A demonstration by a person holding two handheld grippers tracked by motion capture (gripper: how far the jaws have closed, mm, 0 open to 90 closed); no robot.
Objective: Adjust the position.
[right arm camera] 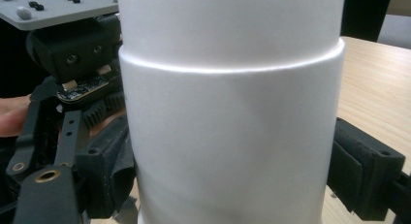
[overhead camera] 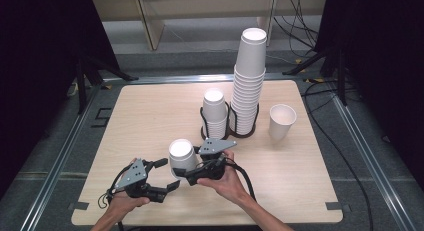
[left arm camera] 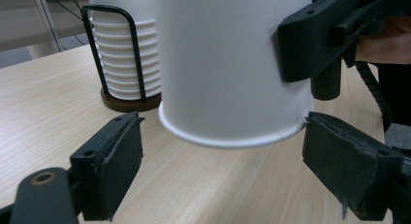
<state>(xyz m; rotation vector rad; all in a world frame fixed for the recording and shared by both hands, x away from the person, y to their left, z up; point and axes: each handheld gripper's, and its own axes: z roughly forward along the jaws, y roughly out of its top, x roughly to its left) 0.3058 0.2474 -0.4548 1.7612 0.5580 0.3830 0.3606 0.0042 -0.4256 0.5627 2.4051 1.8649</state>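
1. The right tongs (overhead camera: 186, 172) grip an upside-down white paper cup (overhead camera: 181, 156), held just above the light wooden desk (overhead camera: 150, 116) near its front edge.
2. The left tongs (overhead camera: 165, 175) are spread wide around the cup's rim, not touching it.

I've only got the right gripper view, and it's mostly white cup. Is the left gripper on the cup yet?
Observer: No. In the left gripper view the left gripper is open, with its jaws on either side of the cup at its rim, touching neither side.
Operator: Is the cup resting on the table?
Observer: No. It hangs mouth down with its rim clear of the table, and the right gripper is clamped on its wall.
Operator: What's behind it?
Observer: In the high view, a short stack and a tall stack stand in wire holders. One loose cup stands upright to the right of them.
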